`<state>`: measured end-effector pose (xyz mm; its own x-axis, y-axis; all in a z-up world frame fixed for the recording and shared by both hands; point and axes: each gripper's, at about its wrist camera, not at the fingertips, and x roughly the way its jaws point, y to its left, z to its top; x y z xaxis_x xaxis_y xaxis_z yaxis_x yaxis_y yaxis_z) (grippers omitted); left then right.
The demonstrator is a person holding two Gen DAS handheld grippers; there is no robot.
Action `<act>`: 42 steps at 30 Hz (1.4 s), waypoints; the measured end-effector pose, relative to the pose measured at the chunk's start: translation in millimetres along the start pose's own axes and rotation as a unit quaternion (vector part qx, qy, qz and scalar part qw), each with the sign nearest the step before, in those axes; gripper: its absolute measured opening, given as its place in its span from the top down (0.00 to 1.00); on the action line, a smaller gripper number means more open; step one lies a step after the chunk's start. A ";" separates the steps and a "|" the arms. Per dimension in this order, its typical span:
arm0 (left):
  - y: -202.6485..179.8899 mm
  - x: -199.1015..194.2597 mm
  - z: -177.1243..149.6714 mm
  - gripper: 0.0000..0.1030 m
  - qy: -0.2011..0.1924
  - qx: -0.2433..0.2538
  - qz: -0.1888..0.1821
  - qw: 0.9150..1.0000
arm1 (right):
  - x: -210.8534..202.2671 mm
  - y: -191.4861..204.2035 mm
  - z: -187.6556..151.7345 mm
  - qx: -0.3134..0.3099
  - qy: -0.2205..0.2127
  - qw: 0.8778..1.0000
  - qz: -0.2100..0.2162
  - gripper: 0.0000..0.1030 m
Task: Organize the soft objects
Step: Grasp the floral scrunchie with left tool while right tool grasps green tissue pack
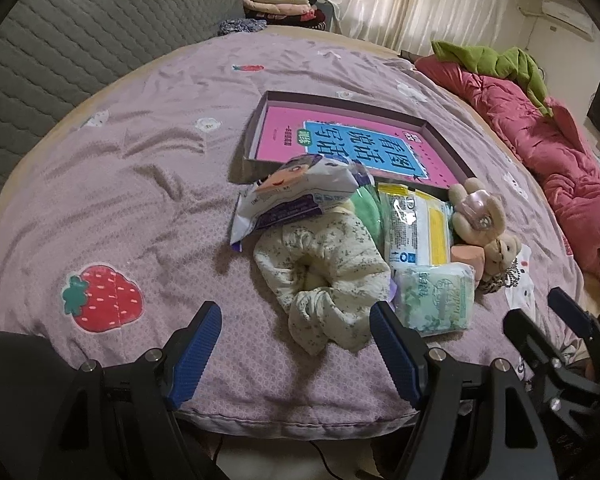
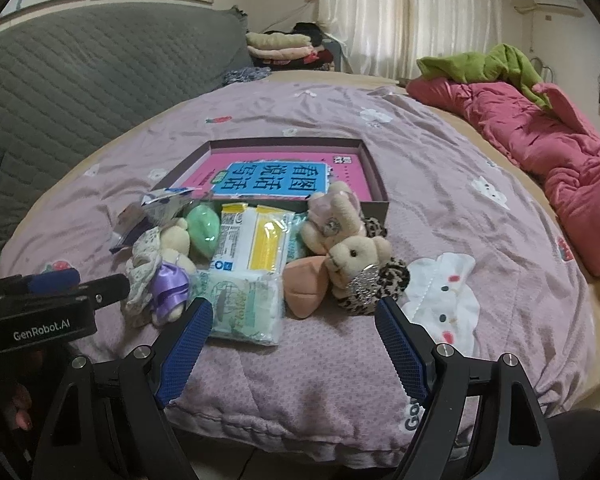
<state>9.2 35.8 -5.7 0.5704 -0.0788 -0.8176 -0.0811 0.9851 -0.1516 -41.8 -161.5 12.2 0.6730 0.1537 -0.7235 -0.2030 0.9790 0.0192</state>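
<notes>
Both claws are spread wide and carrying nothing right now. The left gripper [image 1: 296, 344] hangs over the near edge of the purple quilt [image 1: 112, 200], lined up with the floral fabric bundle [image 1: 324, 280]. The right gripper [image 2: 294, 344] sits just short of the green tissue pack [image 2: 244, 304].

The soft stuff is all heaped in one clump mid-bed, right in front of the shallow box [image 2: 374, 184] with the pink book [image 2: 276, 182] lying in it. There's a crinkly snack bag [image 1: 296, 196], a wet wipes pack [image 2: 256, 240], a green sponge [image 2: 204, 230], an orange sponge [image 2: 304, 286], a beige teddy bear [image 2: 358, 258] on a leopard scrunchie [image 2: 380, 292], and a pink plush [image 2: 336, 216] leaning against the box wall.

My guess at what bites here: everything's touching or overlapping, so pinching one item probably drags its neighbour along. The snack bag rests on the floral bundle, so lifting the bundle likely tips the bag off. The slick plastic packs could squirt out of the pads, and a low grab could snag a fold of quilt. The bear and scrunchie look tangled together, can't tell if they're attached.
</notes>
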 end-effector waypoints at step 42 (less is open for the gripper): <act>9.2 45.0 17.8 0.77 0.054 -0.021 -0.093 0.994 | 89.3 39.9 -5.8 -0.012 0.085 0.996 0.020 0.25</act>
<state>48.7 44.1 -34.0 0.4884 -0.2766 -0.8276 -0.0176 0.9451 -0.3263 6.1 -109.5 -55.6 0.5348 0.1666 -0.8284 -0.2460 0.9686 0.0359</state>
